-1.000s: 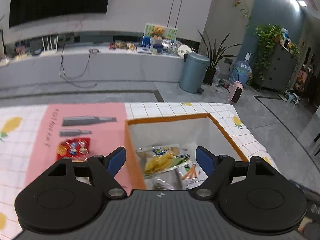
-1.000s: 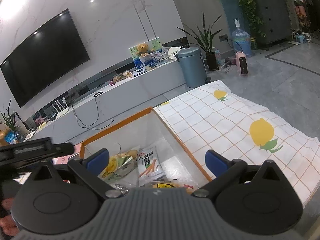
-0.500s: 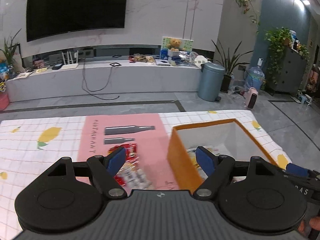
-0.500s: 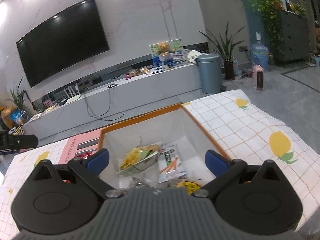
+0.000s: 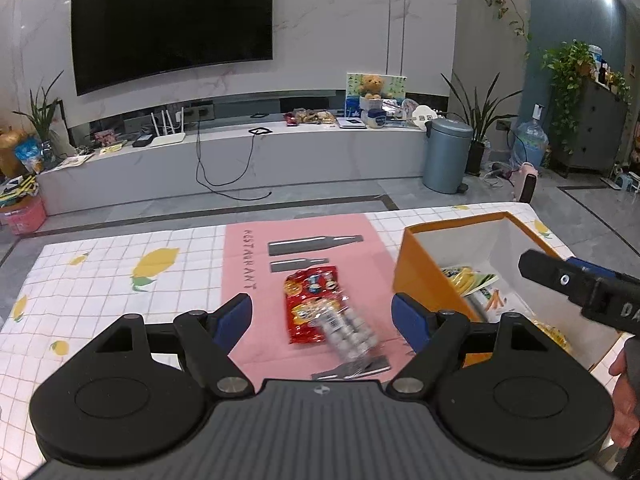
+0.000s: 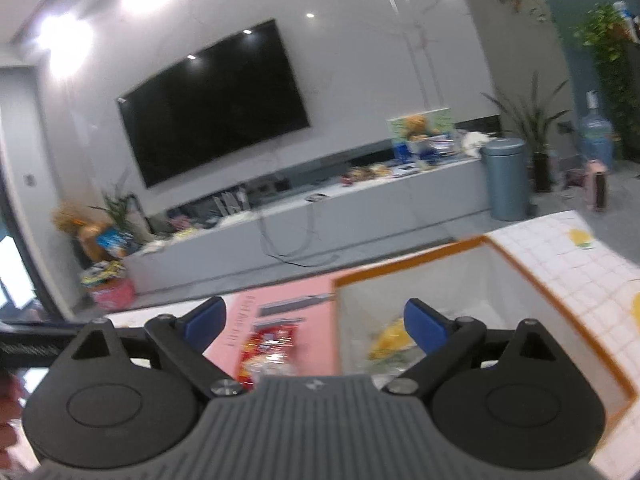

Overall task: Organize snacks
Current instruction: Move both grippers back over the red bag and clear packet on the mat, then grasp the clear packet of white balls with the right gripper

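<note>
Snack packs (image 5: 320,306) lie on the pink mat, long axis running near-to-far, directly ahead between the empty, wide-open left gripper (image 5: 322,314) fingers; right gripper (image 6: 316,322), empty and closing slightly, sits nearer the box (image 5: 420,264).

silvery packet (image 5: 350,330): motion-blurred, print unreadable, overlaps red snack bag (image 5: 310,296) | orange box (image 5: 430,276): near wall hides lower contents; snacks inside partly covered by right gripper (image 5: 580,284), itself cut at frame edge | right wrist view: wholly blurred; red bag half hidden behind gripper body
</note>
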Demonstrator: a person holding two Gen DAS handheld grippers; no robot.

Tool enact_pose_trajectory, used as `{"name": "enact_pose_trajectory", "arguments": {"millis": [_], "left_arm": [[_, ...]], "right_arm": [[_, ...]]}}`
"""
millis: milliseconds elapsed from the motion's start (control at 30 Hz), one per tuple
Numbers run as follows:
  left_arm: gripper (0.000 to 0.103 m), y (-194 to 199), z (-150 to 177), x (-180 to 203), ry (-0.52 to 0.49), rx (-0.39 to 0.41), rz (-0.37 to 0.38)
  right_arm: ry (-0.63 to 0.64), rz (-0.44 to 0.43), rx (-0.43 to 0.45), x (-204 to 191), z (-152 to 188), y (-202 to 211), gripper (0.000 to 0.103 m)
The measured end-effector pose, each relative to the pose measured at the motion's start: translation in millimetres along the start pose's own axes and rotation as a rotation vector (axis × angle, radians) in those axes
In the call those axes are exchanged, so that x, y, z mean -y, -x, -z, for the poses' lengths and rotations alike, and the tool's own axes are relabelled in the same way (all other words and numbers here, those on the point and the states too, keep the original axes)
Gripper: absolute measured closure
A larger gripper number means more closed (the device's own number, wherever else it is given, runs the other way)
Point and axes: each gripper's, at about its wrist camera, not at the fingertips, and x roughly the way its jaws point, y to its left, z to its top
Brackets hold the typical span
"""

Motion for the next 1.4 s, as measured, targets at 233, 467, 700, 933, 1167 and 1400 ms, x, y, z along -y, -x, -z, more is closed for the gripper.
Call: {"name": "enact_pose_trajectory", "arguments": {"millis": [233,467,700,933,1167,1400], "left_arm": [[0.01,0,15,-44,0.118,0.008,0.011],[0.01,-19,30,-89,0.249,-0.03,0.0],[0.01,-39,59,-101,0.295,-0.083,0.032],[0.01,-61,74,-102,0.294,-0.115,0.08],[0.011,-88,89,-104,0.332,-0.179,0.105],[0.011,-92,86,-91,0.285,-0.166,0.101]], "right_arm": [[0.041,-0.066,0.017,-20,10,-7,0.016],[0.105,-0.086,0.006,-33,24,-20,0.024],[0.228,-0.106,-0.077,-57,48,-52,0.019],[0.416,-0.046,-0.273,-73,83,-110,0.011],[0.403,0.015,-0.32,-60,103,-144,0.003],[0.394,0.099,-0.308,-59,121,-172,0.003]]}}
